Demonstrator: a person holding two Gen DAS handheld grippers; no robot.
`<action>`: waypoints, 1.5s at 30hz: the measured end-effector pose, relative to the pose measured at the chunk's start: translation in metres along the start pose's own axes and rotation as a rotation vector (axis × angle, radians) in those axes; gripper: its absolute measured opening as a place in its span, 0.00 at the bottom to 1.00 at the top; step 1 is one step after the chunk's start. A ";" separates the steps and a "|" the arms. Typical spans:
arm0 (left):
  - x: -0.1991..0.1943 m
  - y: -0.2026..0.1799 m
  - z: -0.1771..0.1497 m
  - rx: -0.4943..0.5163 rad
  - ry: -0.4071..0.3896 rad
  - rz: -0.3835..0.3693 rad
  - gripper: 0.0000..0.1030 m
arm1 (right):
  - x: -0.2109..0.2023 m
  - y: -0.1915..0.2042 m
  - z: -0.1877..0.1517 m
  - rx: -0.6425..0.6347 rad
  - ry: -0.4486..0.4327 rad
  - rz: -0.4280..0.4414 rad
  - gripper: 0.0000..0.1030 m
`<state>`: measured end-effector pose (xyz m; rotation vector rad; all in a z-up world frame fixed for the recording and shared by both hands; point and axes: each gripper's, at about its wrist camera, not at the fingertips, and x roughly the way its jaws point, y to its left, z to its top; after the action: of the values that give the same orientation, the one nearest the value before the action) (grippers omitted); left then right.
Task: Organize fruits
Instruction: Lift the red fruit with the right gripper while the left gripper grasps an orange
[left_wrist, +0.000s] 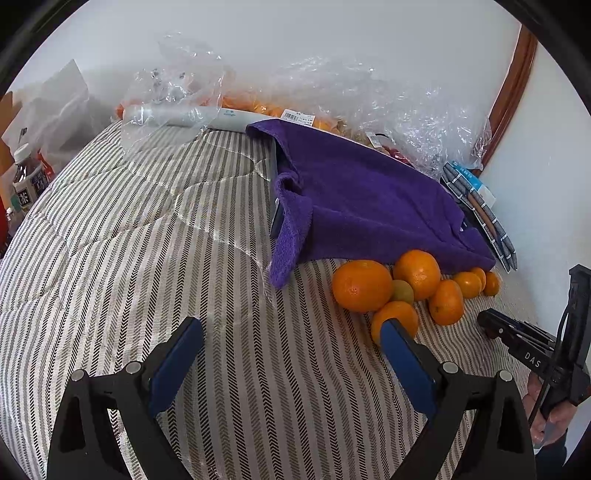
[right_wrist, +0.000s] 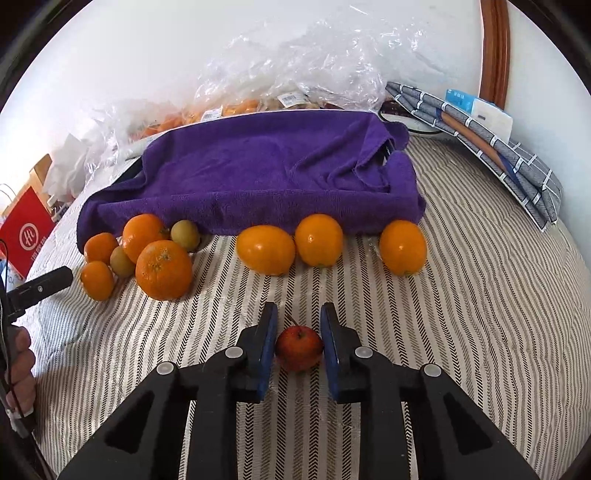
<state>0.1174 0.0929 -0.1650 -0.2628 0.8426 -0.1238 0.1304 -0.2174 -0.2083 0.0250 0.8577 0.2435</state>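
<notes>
Right gripper (right_wrist: 298, 347) fingers clamp the small red apple (right_wrist: 298, 349) resting on the striped bed (right_wrist: 461, 314), stem pointing away. Left gripper (left_wrist: 291, 354) gapes empty. Beyond, oranges (right_wrist: 266, 249) line the purple towel (right_wrist: 258, 166).

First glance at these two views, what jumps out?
The purple towel draped over a box-like shape at the back of the striped bedding, with orange citrus fruits lined along its front edge. Nearer, the right gripper is shut on a small red apple. The left gripper hangs open over bare bedding.
</notes>
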 end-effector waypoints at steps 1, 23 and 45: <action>0.000 0.000 0.000 -0.001 0.000 -0.001 0.94 | -0.001 -0.001 0.002 0.002 -0.009 -0.001 0.22; -0.003 -0.019 -0.004 0.005 0.029 -0.107 0.93 | -0.021 -0.001 -0.018 -0.028 -0.025 0.006 0.23; -0.020 -0.061 0.004 0.044 0.025 -0.059 0.31 | -0.054 -0.032 -0.018 0.024 -0.079 -0.024 0.23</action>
<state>0.1072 0.0395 -0.1313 -0.2456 0.8562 -0.2006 0.0893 -0.2616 -0.1840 0.0465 0.7821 0.2087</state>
